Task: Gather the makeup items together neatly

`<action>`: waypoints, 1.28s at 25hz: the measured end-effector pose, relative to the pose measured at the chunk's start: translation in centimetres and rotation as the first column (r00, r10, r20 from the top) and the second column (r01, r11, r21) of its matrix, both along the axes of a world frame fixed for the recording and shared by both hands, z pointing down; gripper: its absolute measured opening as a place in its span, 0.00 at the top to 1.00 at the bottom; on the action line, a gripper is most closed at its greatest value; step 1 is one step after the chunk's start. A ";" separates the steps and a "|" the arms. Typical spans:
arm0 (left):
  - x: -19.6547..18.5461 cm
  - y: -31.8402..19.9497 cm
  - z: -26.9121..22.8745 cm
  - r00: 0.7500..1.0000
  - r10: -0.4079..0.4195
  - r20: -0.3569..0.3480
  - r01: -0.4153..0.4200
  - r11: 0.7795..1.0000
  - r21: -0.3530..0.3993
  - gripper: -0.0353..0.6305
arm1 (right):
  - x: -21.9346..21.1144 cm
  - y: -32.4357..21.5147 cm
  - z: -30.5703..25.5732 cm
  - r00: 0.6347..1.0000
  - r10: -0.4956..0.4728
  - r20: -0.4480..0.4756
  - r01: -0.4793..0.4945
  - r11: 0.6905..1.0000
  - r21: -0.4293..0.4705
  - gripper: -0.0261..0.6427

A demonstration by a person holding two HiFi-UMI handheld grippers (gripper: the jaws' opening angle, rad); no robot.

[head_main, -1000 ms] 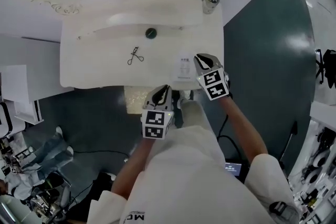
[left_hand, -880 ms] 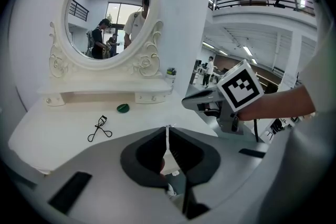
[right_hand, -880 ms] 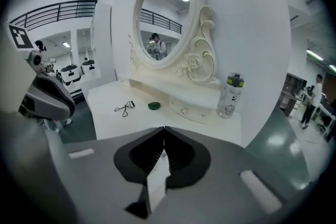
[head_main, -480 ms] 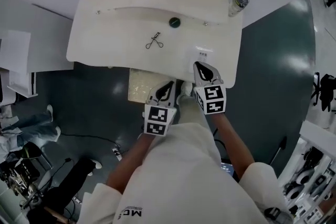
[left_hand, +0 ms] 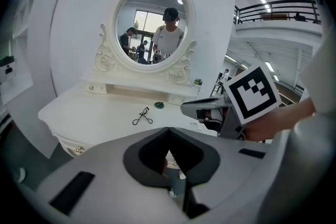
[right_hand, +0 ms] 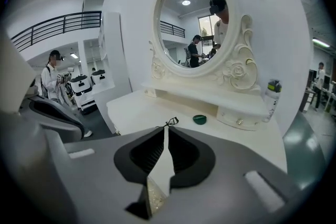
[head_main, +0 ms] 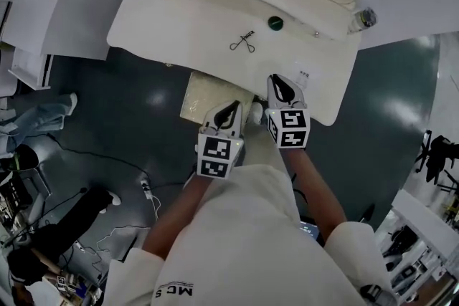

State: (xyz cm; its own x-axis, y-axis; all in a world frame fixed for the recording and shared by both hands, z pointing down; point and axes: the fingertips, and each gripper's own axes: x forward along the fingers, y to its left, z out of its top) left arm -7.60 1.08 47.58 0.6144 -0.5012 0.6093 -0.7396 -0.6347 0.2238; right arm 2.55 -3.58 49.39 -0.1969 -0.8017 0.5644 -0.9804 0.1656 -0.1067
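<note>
On the white dressing table (head_main: pixel 179 18) a black eyelash curler (head_main: pixel 243 44) lies near the middle, with a round green compact (head_main: pixel 275 23) behind it to the right. A small white card (head_main: pixel 303 75) lies near the front edge. My right gripper (head_main: pixel 282 81) is shut and empty over that edge, just left of the card. My left gripper (head_main: pixel 231 107), also shut and empty, hangs off the table above a gold stool (head_main: pixel 203 91). From the left gripper (left_hand: pixel 168 129) the curler (left_hand: pixel 142 116) lies ahead. From the right gripper (right_hand: pixel 165 130) the curler (right_hand: pixel 170 122) and compact (right_hand: pixel 199 119) lie ahead.
A clear bottle (head_main: pixel 364 18) stands at the table's back right corner, beside the ornate oval mirror (right_hand: pixel 197 23). The floor is dark teal, with cables (head_main: pixel 143 190) at the lower left. People stand at the left (right_hand: pixel 52 78).
Both grippers have swung sideways along the table's front. The right one passed from the right of the white card to its left. The head view has turned, so the table now sits slanted.
</note>
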 end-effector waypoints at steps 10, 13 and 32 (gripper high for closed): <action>-1.4 -2.2 1.6 0.994 -0.103 0.018 0.104 0.994 -0.026 0.94 | -2.3 -4.6 2.1 0.993 -0.117 0.003 0.117 0.993 -0.025 0.93; -1.2 -3.1 2.0 0.991 -0.133 0.019 0.134 0.990 -0.031 0.94 | -2.4 -5.7 3.1 0.990 -0.139 0.006 0.139 0.989 -0.042 0.92; -1.8 -5.8 5.6 0.966 -0.254 0.058 0.258 0.963 -0.080 0.94 | -3.2 -10.3 10.0 0.964 -0.264 -0.021 0.258 0.955 -0.146 0.89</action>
State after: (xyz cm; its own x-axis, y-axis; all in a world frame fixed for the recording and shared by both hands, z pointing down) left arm -9.43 -4.74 53.21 0.4424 -0.5825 0.6819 -0.8858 -0.4028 0.2306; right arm -0.61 -13.92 59.36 -0.3640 -0.6372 0.6794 -0.9088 0.4027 -0.1092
